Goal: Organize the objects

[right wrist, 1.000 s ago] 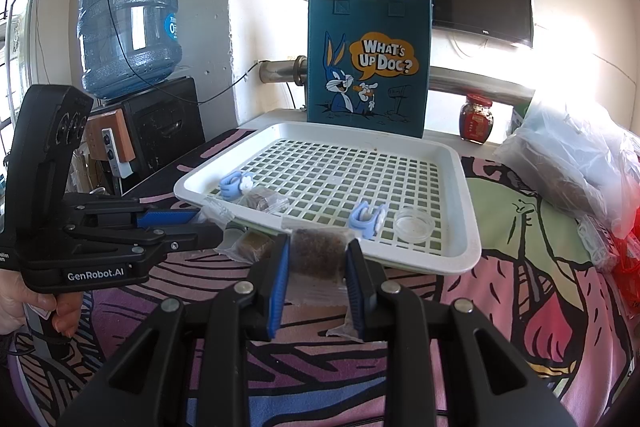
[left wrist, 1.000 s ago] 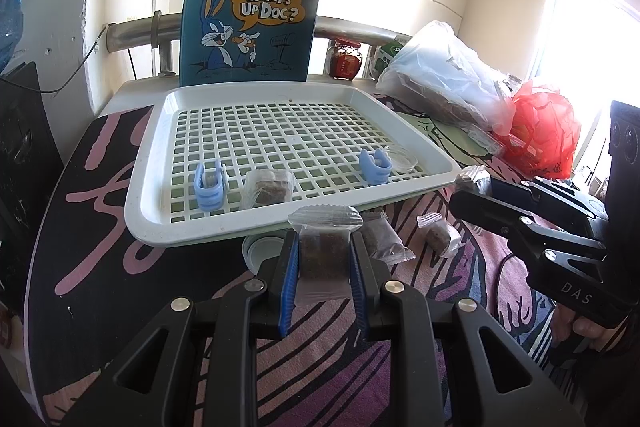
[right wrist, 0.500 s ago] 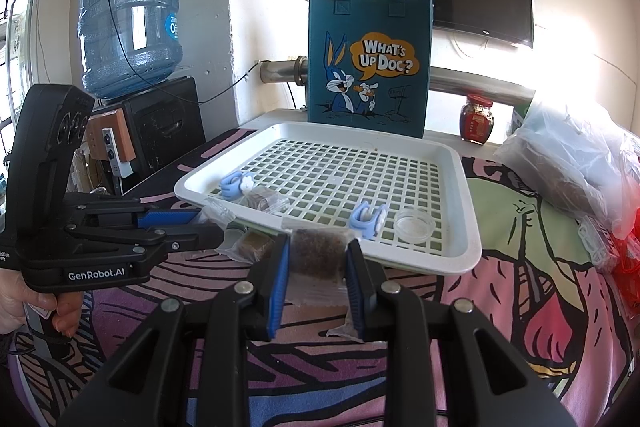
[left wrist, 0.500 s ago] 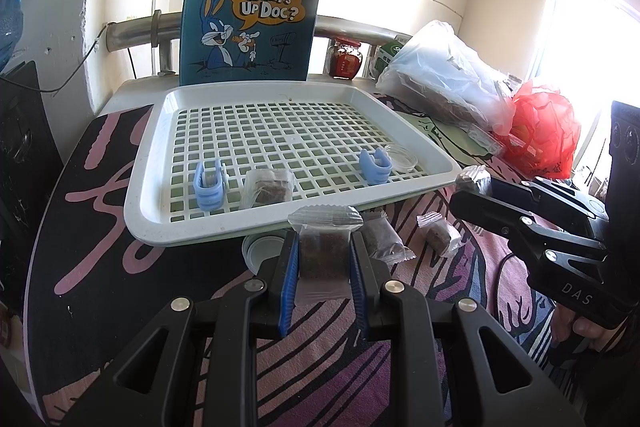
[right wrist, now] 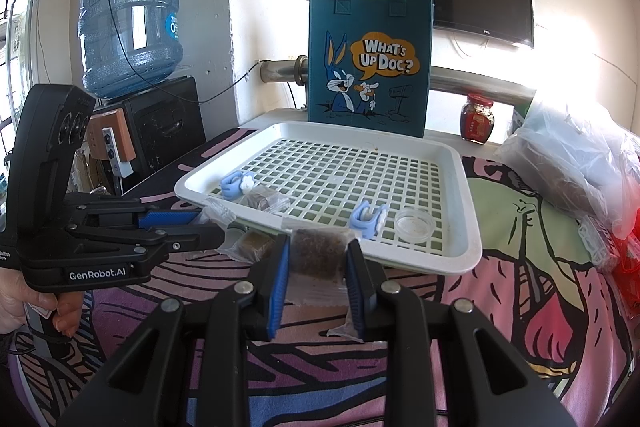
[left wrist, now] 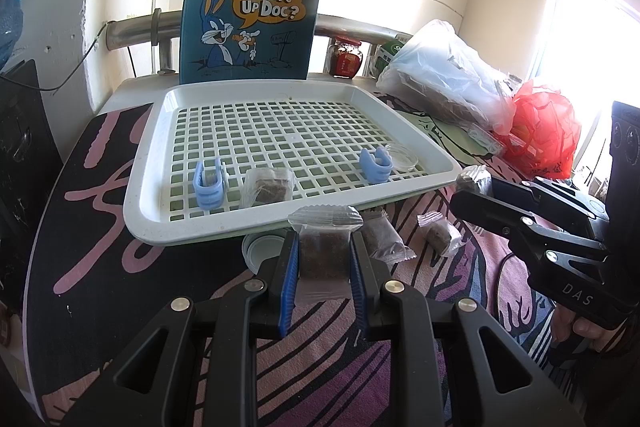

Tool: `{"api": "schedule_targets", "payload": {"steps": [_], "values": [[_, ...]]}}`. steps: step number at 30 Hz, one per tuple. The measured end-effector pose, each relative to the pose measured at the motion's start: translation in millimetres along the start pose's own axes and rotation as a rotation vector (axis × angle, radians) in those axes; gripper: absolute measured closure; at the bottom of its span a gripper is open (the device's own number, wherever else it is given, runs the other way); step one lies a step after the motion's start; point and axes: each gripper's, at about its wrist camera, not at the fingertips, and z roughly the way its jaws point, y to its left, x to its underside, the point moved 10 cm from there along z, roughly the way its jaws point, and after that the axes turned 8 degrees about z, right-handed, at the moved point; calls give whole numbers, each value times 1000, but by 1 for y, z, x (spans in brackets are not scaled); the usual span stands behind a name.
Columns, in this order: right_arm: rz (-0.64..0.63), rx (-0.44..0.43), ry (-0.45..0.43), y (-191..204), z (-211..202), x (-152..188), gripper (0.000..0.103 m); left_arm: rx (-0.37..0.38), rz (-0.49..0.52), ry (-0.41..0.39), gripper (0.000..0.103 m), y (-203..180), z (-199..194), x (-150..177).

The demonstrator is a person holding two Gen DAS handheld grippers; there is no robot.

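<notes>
My left gripper point(left wrist: 324, 243) is shut on a clear-wrapped brown snack packet point(left wrist: 323, 259), held just in front of the white grid tray point(left wrist: 168, 227). My right gripper point(right wrist: 318, 246) is shut on a second brown packet point(right wrist: 318, 257) near the tray's front rim point(right wrist: 460, 261). In the tray lie two blue clips point(left wrist: 208, 183) point(left wrist: 374, 163), one wrapped packet point(left wrist: 268, 187) and a small clear dish point(left wrist: 402, 157). Two more packets point(left wrist: 384, 241) point(left wrist: 440, 233) and a white lid point(left wrist: 258, 251) lie on the cloth before the tray.
A blue cartoon tote bag point(right wrist: 368, 63) stands behind the tray, with a red jar point(right wrist: 476, 117) beside it. Plastic bags point(left wrist: 448, 79), one of them red point(left wrist: 540, 135), crowd the right side. A water bottle point(right wrist: 128, 19) on a black cabinet stands at the left.
</notes>
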Motion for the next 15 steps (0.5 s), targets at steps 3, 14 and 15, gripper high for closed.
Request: {"api": "schedule_targets", "payload": {"steps": [3,14,15], "values": [[0,0,0,1,0,0,77,0,0,0,80,0,0,0],[-1,0,0,1,0,1,77,0,-1,1,80,0,0,0],[-1,0,0,2,0,1,77,0,-1,2,80,0,0,0]]}}
